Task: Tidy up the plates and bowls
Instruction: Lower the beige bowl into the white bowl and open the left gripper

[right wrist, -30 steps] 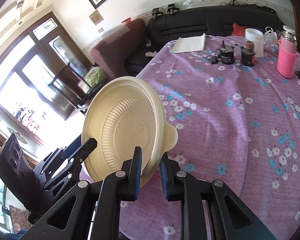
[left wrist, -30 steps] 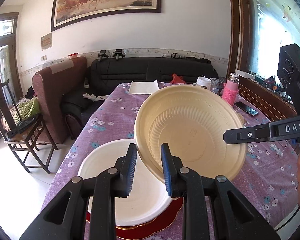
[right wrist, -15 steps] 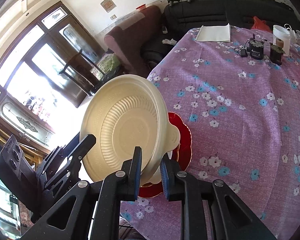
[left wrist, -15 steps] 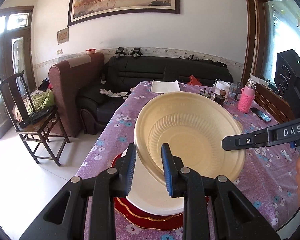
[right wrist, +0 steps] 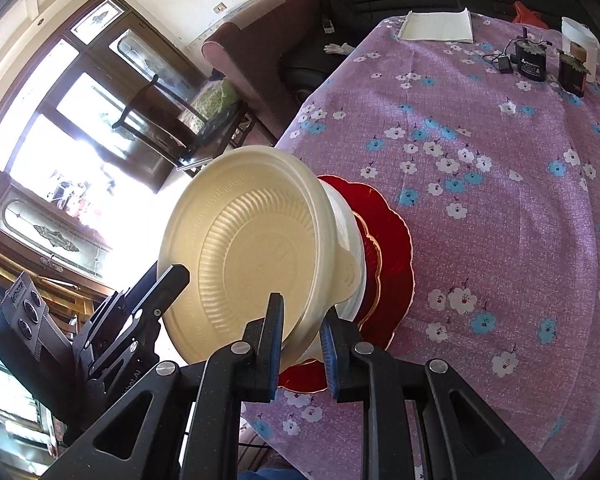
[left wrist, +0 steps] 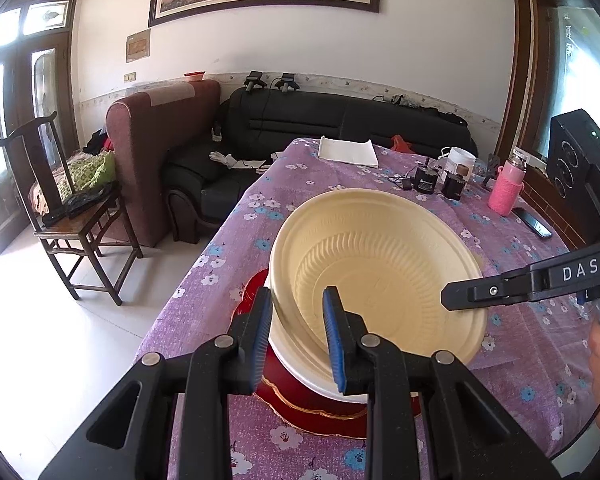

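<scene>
**Cream bowl carried over the plate stack**

Since the earlier frames, both grippers have carried the cream-coloured ribbed disposable bowl (left wrist: 380,272) across the floral purple tablecloth (left wrist: 520,360) — it now hangs tilted over the stack near the table's left edge, where a second ago the stack lay lower and further left in the left wrist view. That stack is a white round disposable plate (left wrist: 296,356) lying on a red scalloped plate with a gilt rim (left wrist: 300,408).

The left gripper (left wrist: 296,336) has its blue-padded fingers (left wrist: 334,340) narrowly parted with the bowl's near rim between them; they appear to pinch it, one pad inside the bowl and one outside. The right gripper (right wrist: 302,350) holds the opposite rim the same way, its fingers (right wrist: 275,344) close together on the edge. Whether the bowl's lower side already touches the white plate cannot be told; in the right wrist view it sits just against it.

By its look the bowl is thin moulded pulp or plastic: very light, slightly flexible, likely to buckle if squeezed hard. The rolled rim is the stiffest part and the sensible place to hold — two opposite points, as here, keep it from swinging. Setting it down level and centred on the white plate seems the remaining step; being so light, it may skid if released at a tilt.
</scene>
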`<state>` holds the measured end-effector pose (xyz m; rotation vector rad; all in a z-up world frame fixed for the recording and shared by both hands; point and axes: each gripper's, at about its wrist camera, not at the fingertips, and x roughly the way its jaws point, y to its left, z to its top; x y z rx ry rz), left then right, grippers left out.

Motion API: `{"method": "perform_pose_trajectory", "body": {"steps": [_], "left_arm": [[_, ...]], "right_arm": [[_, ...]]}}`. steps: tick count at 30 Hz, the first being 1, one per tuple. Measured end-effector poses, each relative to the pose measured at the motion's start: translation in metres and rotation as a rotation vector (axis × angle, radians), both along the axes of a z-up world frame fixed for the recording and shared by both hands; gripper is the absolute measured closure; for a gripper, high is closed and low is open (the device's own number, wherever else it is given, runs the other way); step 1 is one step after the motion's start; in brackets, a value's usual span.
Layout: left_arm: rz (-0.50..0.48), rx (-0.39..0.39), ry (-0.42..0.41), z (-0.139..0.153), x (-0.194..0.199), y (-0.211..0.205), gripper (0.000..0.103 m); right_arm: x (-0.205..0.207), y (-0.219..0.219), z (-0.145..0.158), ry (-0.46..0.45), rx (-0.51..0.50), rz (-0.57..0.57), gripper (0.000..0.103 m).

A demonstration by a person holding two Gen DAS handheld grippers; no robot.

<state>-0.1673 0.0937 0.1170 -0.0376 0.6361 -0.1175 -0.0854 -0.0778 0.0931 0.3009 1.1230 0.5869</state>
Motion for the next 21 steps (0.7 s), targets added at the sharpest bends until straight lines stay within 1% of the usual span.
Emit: {"method": "perform_pose_trajectory", "body": {"steps": [4,8,21], "left_arm": [[0.002,-0.008,0.012,-0.005,0.001,0.002,0.079],[-0.001,-0.017,0.029,-0.009,0.004,0.002,0.079],[-0.002,-0.025,0.038,-0.012,0.006,0.006,0.079]], "right_arm": [[0.002,0.003,-0.005,0.018,-0.002,0.002,0.082],[0.003,0.005,-0.005,0.015,-0.014,0.001,0.082],[0.002,0.012,-0.007,0.019,-0.049,0.008,0.081]]}}
